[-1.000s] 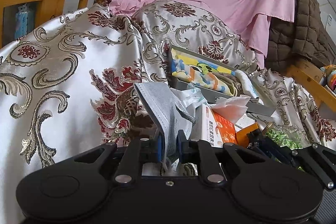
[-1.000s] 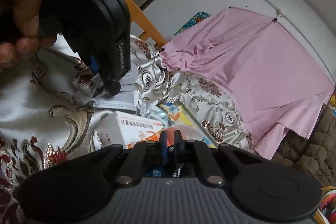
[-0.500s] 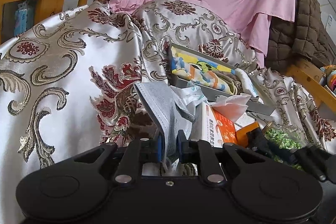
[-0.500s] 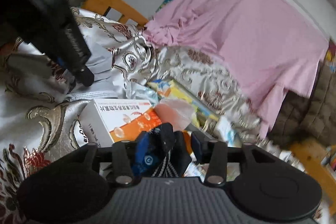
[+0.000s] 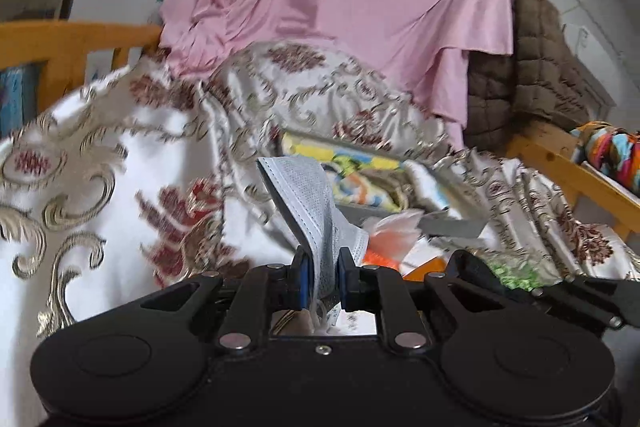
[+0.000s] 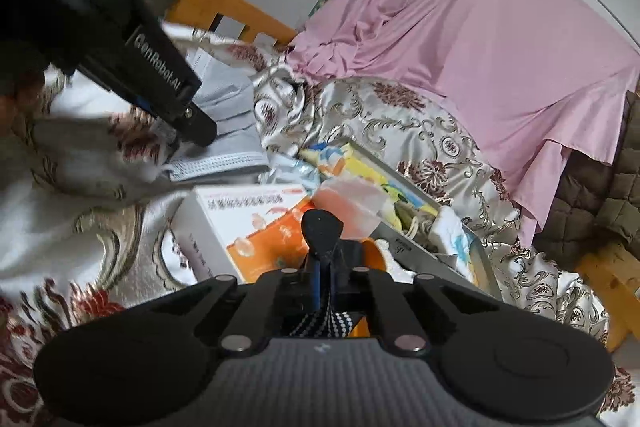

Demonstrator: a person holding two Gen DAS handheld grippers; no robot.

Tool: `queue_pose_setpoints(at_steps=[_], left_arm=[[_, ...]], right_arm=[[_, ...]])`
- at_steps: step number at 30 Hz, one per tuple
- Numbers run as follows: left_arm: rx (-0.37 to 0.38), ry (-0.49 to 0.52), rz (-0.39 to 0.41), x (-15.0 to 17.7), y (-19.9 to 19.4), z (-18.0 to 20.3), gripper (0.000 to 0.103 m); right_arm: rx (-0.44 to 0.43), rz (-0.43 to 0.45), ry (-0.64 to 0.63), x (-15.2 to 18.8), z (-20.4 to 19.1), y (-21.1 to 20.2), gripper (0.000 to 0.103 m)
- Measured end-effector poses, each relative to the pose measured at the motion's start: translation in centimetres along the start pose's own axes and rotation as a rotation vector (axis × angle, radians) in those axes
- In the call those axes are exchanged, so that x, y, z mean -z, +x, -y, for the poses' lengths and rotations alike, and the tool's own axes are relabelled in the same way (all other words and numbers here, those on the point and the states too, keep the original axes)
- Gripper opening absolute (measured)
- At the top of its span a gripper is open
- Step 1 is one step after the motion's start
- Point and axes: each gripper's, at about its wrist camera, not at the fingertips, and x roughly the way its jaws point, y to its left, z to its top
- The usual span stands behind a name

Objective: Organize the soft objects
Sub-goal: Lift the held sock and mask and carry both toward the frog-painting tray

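My left hand-held gripper (image 5: 323,277) still pinches grey face mask (image 5: 310,205), now lifted higher above patterned bedspread (image 5: 120,155). My right hand-held gripper (image 6: 323,269), spread half second ago, now pressed together on dark sock (image 6: 321,227), raised over orange-white box (image 6: 248,223).

I counted: one grey face mask (image 5: 308,195) | one orange-and-white medicine box (image 6: 248,223) | one grey tray (image 6: 452,255) | one pink sheet (image 5: 360,7) | one brown quilted coat (image 5: 536,67) | two grippers: left gripper (image 5: 322,277), right gripper (image 6: 326,267)
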Motion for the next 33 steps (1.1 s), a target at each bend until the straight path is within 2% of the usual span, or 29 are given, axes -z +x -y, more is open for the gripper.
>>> queue_pose_setpoints(at_steps=[4, 10, 13, 17, 21, 25, 33], left_arm=[[0.024, 0.007, 0.048, -0.7, -2.4, 1.5, 0.015], [0.056, 0.027, 0.100, -1.9, -5.5, 4.0, 0.015], [0.065, 0.023, 0.103, -3.1, -5.4, 5.1, 0.015], [0.082, 0.033, 0.098, -5.7, -3.1, 6.0, 0.015], [0.082, 0.057, 0.085, -9.0, 2.1, 6.6, 0.015], [0.066, 0.045, 0.052, -11.6, 8.8, 5.6, 0.015], [0.043, -0.019, -0.046, -13.3, 20.2, 1.6, 0.015]], right_arm=[[0.015, 0.048, 0.039, -0.8, 2.0, -2.5, 0.004], [0.064, 0.112, 0.028, -1.8, 4.3, -6.4, 0.004], [0.057, 0.129, 0.070, -3.0, 6.2, -7.6, 0.004], [-0.008, 0.137, 0.082, -4.7, 9.3, -7.3, 0.004], [-0.072, 0.128, 0.120, -7.1, 13.1, -4.7, 0.004], [-0.104, 0.117, 0.179, -9.5, 16.2, 0.3, 0.004], [-0.172, 0.005, 0.337, -10.5, 19.6, 14.5, 0.004]])
